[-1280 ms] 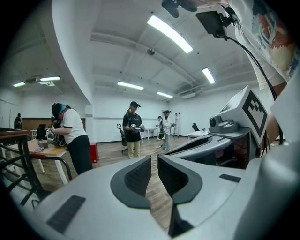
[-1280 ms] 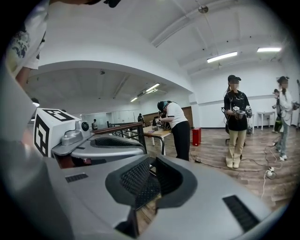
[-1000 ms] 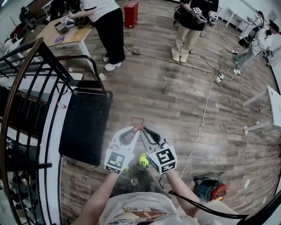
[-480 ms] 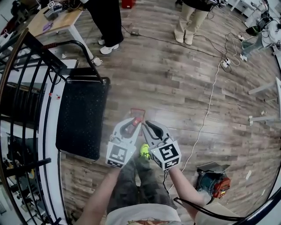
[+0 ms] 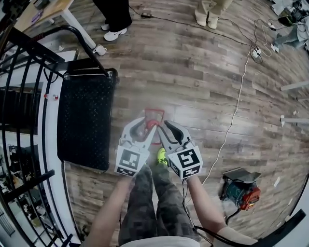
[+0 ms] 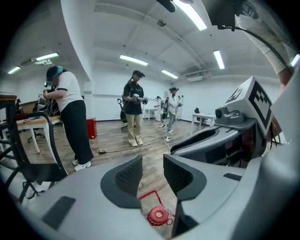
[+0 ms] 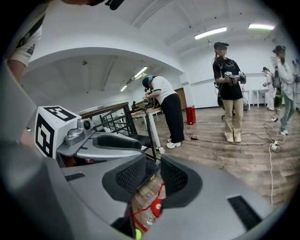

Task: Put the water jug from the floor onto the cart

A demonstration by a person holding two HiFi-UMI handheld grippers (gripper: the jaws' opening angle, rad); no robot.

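Your left gripper point(image 6: 152, 174) and right gripper point(image 7: 153, 176), jaws just opened and empty, hover above the clear red-capped plastic water jug point(image 6: 158, 215), right of the black platform cart point(image 5: 84, 120).

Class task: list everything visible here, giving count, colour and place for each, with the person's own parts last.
water jug: one, clear with red cap, on the floor under the gripper tips
cart: one, black, left of the jug
railing: one, black, far left
table: one, wooden top, upper left
machine: one, teal and orange, floor lower right
cable: one, white, floor at right
other people: at least three, standing further off
left gripper: one, grey, jaws apart, just been opening, nothing between them
right gripper: one, grey, jaws apart, just been opening, nothing between them
legs: two, camouflage trousers, bottom centre
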